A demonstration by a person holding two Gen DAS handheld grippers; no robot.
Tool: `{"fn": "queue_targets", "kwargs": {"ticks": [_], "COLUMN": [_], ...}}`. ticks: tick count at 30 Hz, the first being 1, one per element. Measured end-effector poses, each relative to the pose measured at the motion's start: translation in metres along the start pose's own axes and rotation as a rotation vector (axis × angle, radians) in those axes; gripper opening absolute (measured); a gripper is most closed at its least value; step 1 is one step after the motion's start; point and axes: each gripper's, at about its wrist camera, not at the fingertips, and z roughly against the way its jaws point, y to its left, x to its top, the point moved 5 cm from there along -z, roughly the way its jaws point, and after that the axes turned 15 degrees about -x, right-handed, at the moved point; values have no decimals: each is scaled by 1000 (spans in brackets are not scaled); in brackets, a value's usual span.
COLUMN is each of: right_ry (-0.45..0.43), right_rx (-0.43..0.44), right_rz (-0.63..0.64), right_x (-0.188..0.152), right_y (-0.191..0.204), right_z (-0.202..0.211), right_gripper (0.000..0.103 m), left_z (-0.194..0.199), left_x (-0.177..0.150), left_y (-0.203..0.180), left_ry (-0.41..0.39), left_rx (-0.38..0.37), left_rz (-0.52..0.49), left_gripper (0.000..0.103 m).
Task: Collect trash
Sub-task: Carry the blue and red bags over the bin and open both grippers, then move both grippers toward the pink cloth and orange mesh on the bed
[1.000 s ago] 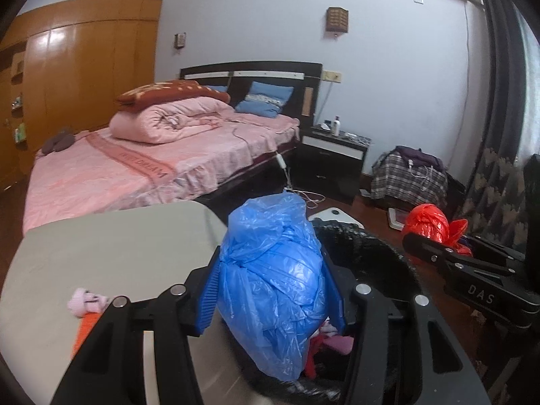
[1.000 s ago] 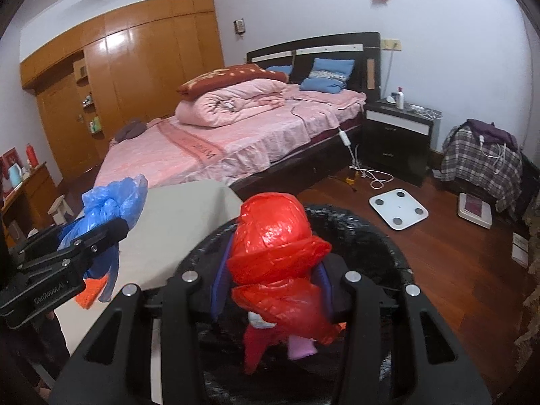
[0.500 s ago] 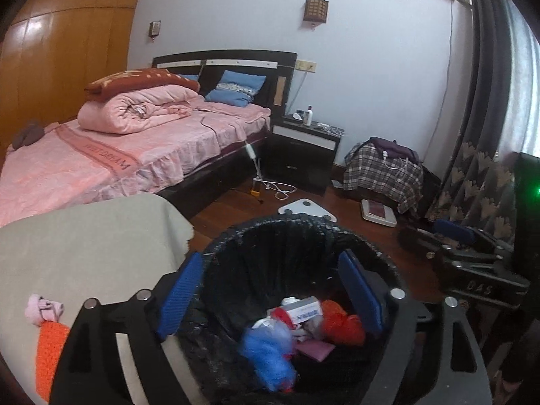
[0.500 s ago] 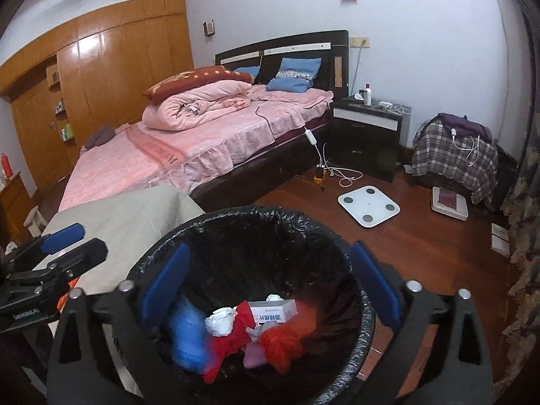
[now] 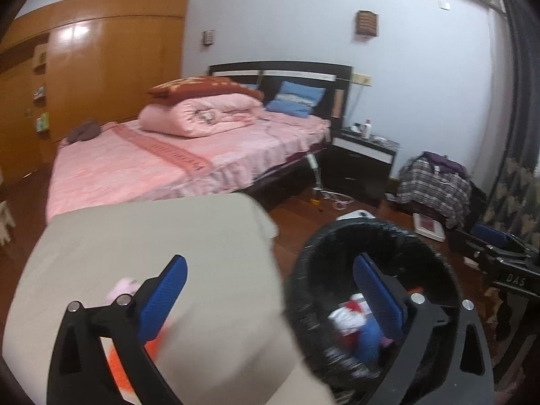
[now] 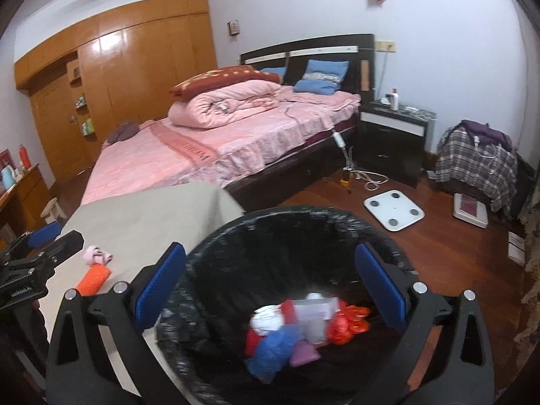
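Note:
A black-lined trash bin (image 6: pixel 270 222) stands on the floor beside a beige-covered table (image 6: pixel 152 212). Inside lie a blue bag (image 6: pixel 270 351), a red bag (image 6: pixel 347 324), a white wad and a small box. My right gripper (image 6: pixel 270 283) is open and empty above the bin. My left gripper (image 5: pixel 270 290) is open and empty, straddling the table edge (image 5: pixel 202 236) and the bin's rim (image 5: pixel 303 270). A pink item (image 6: pixel 96 254) and an orange item (image 6: pixel 94 278) lie on the table near the left gripper.
A pink bed (image 6: pixel 219 145) stands behind the table, with a dark nightstand (image 6: pixel 391 135) at its right. A white scale (image 6: pixel 393 209) and a cable lie on the wooden floor. A plaid-covered pile (image 6: pixel 479 165) sits at the right wall. Wooden wardrobes (image 6: pixel 135 84) line the left.
Both grippers opened and dropped the blue and red bags into the bin. Since then my left gripper has swung left toward the table; my right stays over the bin.

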Motion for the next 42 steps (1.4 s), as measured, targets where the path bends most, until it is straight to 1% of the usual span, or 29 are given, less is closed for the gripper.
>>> {"fn": "queue_targets", "kwargs": {"ticks": [5, 12, 17, 20, 24, 28, 36, 42], "right_ry": [15, 26, 33, 35, 48, 66, 95, 103], "right_rx": [59, 158, 218, 243, 254, 248, 217, 210], "right_rz": [33, 95, 127, 137, 153, 158, 159, 165], "right_x": [-3, -8, -7, -4, -2, -1, -4, -6], "right_y": [42, 112, 156, 179, 207, 225, 240, 244], "right_z": [-1, -5, -12, -19, -34, -52, -83, -93], "right_gripper": [98, 98, 98, 98, 98, 98, 98, 98], "left_z": [27, 54, 63, 61, 53, 37, -9, -37], "left_x": [-19, -39, -48, -52, -56, -57, -61, -69], "left_y": [42, 98, 138, 157, 179, 193, 209, 214], "left_ry": [3, 3, 1, 5, 16, 32, 95, 148], "left_rx": [105, 226, 289, 311, 324, 317, 275, 229], "left_rz": [28, 89, 138, 155, 176, 189, 187, 209], "left_gripper": [97, 97, 97, 97, 97, 97, 96, 89]}}
